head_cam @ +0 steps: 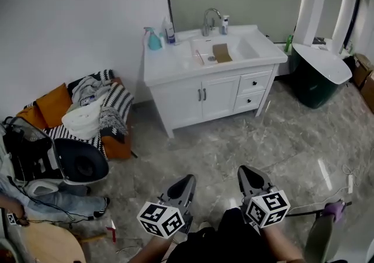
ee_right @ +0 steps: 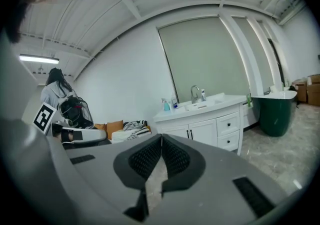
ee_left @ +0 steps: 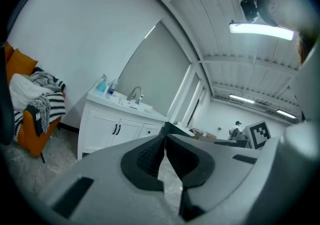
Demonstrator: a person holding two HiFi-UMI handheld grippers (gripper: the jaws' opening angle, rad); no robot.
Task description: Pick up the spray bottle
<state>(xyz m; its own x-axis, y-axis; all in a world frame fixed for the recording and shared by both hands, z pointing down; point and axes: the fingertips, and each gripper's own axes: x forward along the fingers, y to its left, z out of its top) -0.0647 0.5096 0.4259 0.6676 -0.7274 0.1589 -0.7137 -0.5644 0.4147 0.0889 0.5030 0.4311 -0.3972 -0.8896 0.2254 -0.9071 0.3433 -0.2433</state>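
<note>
While the spray bottle (head_cam: 153, 40) stands on the far bench (head_cam: 169, 66), the left hand-held gripper (head_cam: 187, 180) and right hand-held gripper (head_cam: 246, 170) point nearly level, jaws together, hands cut off.

We are standing on the floor (head_cam: 280, 145) and facing a cabinet (head_cam: 204, 95) that is standing against the wall (head_cam: 76, 22). A sink (head_cam: 242, 50) is sitting in the top of the cabinet, with a tap (head_cam: 209, 21) rising behind it. The spray bottle (head_cam: 153, 40) is standing on the top's back left corner, and another bottle (head_cam: 169, 33) is standing just beside it on the right. A couch (head_cam: 55, 104) is sitting left of the cabinet, with clothes (head_cam: 87, 117) lying on it. A tub (head_cam: 318, 78) is standing to the right. We are holding the left gripper (head_cam: 188, 179) and the right gripper (head_cam: 244, 169) side by side, close to us and well apart from the cabinet.
</note>
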